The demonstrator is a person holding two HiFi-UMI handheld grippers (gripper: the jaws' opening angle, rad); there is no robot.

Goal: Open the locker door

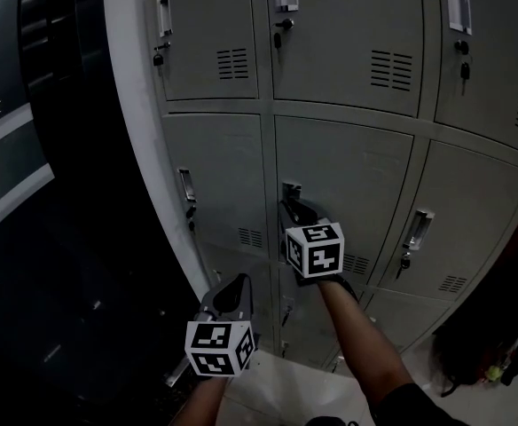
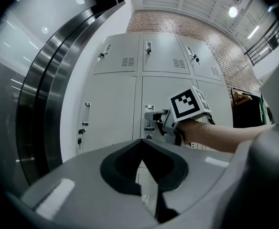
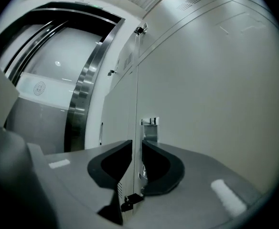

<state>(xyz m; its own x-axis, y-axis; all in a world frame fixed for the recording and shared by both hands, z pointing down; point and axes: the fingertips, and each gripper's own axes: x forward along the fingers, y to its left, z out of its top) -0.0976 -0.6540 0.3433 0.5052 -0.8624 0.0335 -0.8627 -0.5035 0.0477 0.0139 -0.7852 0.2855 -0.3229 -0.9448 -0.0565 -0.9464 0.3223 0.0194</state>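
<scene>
1. Nearby, at 6 o'clock in the head view, the left gripper [image 1: 234, 287] is held clear of the lockers, its jaws clenched on nothing.
2. Further on, toward 1 o'clock from it, the right gripper [image 1: 291, 206] is seen with its jaws clamped on the handle [image 3: 150, 127] at the 9 o'clock edge of the middle locker door [image 1: 357, 171].
3. Beyond, that door is judged still flush with the neighbouring doors [image 1: 216, 171]. The grasp is made, and the outward pull is left.
</scene>
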